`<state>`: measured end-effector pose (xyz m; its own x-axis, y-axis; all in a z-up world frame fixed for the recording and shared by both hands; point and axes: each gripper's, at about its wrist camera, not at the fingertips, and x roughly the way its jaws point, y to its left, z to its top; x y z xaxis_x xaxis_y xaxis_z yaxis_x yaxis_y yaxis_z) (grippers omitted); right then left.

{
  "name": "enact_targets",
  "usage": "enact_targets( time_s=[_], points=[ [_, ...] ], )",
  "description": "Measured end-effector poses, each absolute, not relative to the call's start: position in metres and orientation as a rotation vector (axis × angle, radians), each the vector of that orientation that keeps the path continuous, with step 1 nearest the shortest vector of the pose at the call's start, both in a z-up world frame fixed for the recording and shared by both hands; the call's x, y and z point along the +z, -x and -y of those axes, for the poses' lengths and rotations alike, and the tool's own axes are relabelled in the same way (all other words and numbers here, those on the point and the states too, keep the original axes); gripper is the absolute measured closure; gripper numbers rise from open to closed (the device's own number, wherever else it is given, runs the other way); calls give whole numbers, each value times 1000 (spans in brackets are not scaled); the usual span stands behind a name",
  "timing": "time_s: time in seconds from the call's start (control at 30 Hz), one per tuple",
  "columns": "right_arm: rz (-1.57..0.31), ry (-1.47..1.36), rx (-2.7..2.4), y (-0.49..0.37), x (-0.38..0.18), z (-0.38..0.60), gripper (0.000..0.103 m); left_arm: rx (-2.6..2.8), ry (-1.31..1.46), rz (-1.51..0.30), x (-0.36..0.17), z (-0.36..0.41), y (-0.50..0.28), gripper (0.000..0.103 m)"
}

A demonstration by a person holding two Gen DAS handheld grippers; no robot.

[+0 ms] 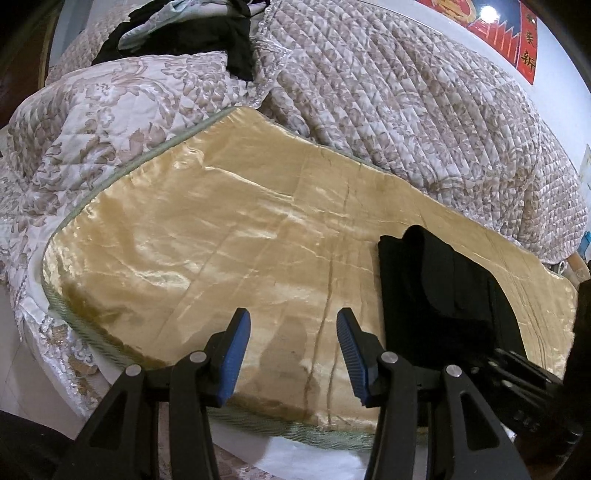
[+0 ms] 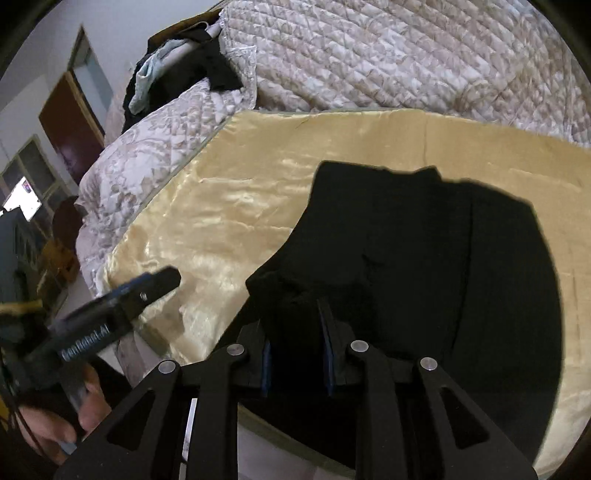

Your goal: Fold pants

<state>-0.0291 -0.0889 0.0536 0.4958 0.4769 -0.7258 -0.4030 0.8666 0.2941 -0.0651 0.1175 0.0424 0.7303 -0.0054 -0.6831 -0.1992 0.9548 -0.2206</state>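
Observation:
Folded black pants (image 2: pixel 424 240) lie on a shiny gold satin cloth (image 2: pixel 229 206) spread over the bed. In the right wrist view my right gripper (image 2: pixel 297 328) is shut on a bunched near edge of the pants, its blue pads (image 2: pixel 328 350) pressed into the dark fabric. In the left wrist view the pants (image 1: pixel 443 288) sit to the right, on the gold cloth (image 1: pixel 221 240). My left gripper (image 1: pixel 291 332) hovers open above the bare cloth, left of the pants, with nothing between its blue pads (image 1: pixel 236 350). The left gripper (image 2: pixel 147 288) also shows at lower left in the right wrist view, held by a hand (image 2: pixel 66 421).
A quilted floral bedspread (image 1: pixel 406 92) surrounds the gold cloth. A pile of dark and pale clothes (image 1: pixel 192 33) lies at the far end of the bed. A brown door (image 2: pixel 70 122) and furniture stand at the left. The cloth's near edge has green trim (image 1: pixel 295 432).

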Motion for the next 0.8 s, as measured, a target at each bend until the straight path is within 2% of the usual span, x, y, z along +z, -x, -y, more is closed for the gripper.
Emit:
enact_targets(
  time_s=[0.3,0.4,0.5,0.8],
  points=[
    [-867,-16,545,46,55,82,81,105,276,-748,40,-113,64,52],
    [-855,27,574,46,53,79,77,107,273,-751,39,-112,63,52],
    [-859,11,620,46,59,82,64,106,273,-750,39,-112,64,52],
    [-751,-171,665,67,92,140,63,82,256,-748,45,-102,58,52]
  ],
)
